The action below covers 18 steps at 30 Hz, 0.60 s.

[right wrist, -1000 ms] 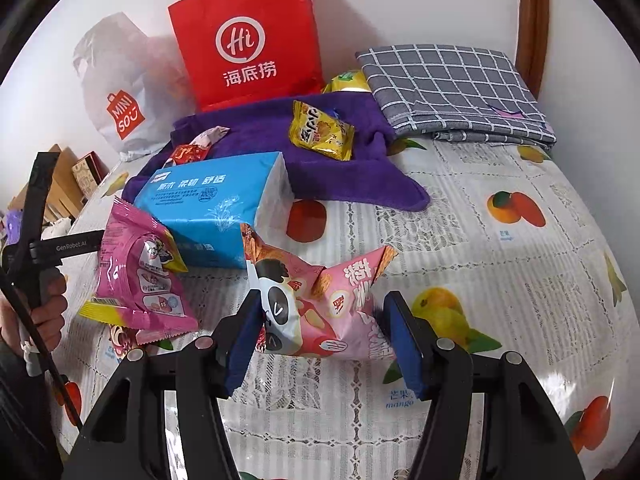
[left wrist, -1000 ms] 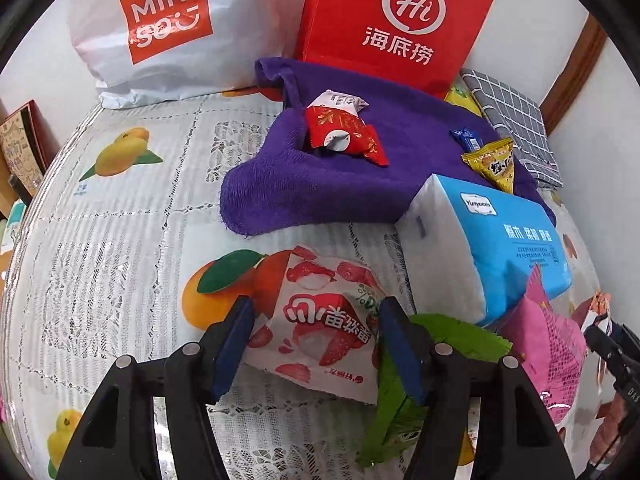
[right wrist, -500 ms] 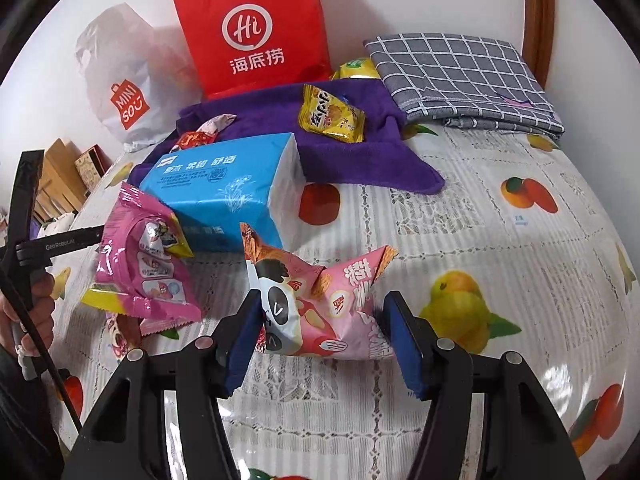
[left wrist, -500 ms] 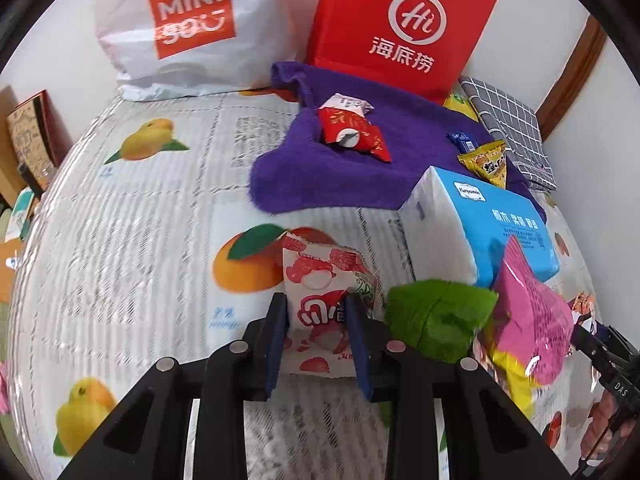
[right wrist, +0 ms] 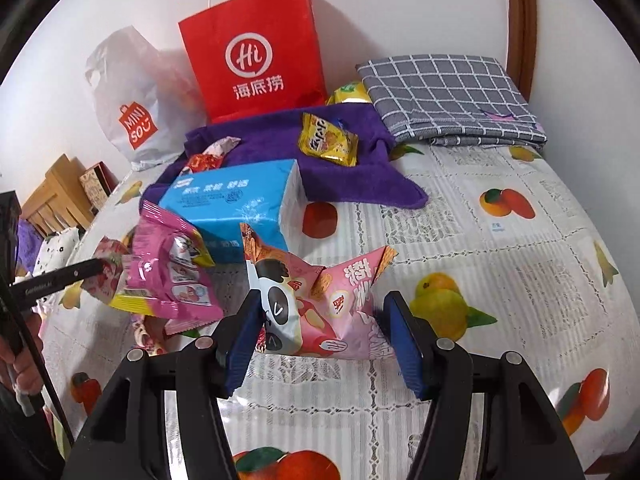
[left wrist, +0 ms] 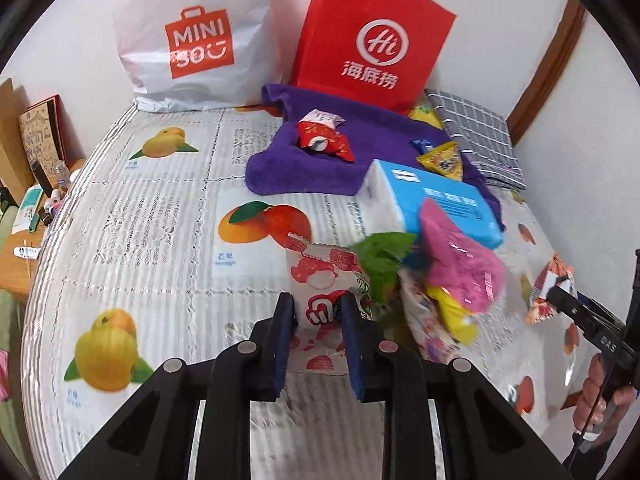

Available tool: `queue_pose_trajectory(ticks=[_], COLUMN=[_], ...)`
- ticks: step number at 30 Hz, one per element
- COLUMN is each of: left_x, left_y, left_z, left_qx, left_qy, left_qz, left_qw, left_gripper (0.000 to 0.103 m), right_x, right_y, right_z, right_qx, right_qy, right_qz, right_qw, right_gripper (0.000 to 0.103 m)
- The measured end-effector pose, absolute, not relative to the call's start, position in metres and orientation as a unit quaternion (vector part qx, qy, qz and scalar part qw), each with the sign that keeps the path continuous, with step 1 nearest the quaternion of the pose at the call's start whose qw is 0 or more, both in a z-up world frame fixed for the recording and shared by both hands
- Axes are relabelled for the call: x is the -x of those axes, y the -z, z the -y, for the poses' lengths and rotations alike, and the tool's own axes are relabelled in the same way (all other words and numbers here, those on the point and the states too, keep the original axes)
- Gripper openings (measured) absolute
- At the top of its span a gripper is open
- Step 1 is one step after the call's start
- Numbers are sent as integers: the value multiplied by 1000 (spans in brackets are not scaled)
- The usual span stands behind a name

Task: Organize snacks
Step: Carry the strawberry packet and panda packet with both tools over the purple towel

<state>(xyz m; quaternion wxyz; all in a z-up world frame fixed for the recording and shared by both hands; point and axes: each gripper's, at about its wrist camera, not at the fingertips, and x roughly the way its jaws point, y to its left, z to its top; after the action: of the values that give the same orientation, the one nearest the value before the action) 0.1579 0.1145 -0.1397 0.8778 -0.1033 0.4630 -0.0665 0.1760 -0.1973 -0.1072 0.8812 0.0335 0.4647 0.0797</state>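
Observation:
My left gripper (left wrist: pixel 319 320) is shut on a white packet with red fruit print (left wrist: pixel 320 276), held just above the fruit-print tablecloth (left wrist: pixel 160 220). Right beside it lie a green packet (left wrist: pixel 384 256) and a magenta packet (left wrist: pixel 460 264). My right gripper (right wrist: pixel 320 336) is shut on a pink panda packet (right wrist: pixel 320 300), both pads pressing its sides. On the purple towel (right wrist: pixel 360 160) at the back rest a yellow packet (right wrist: pixel 328 140) and red-and-white packets (left wrist: pixel 324 140).
A blue tissue pack (right wrist: pixel 232 200) stands between the towel and the packets. A red paper bag (left wrist: pixel 372 36) and a white shopping bag (left wrist: pixel 192 40) lean on the wall. A folded grey checked cloth (right wrist: pixel 448 96) lies back right. A person's hand shows at each frame's edge.
My left jaws closed from wide open onto the white-and-red packet and pulled back and up with it. The right gripper rose slightly, still gripping the panda packet.

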Motion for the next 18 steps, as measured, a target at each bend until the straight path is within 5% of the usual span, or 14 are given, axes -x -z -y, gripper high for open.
queue_pose_trajectory(ticks=[18], left_x=[-126], left_y=[97], left_z=[-76], left_qx=[95], left_qy=[98], left_qz=[-434], left_qw=[891], left_gripper=[22], right_x=[-164], right_y=[74], right_z=[180], right_qx=[-32], right_qy=[-92], right_qz=[-447], right_qw=[889], right_gripper=[61])
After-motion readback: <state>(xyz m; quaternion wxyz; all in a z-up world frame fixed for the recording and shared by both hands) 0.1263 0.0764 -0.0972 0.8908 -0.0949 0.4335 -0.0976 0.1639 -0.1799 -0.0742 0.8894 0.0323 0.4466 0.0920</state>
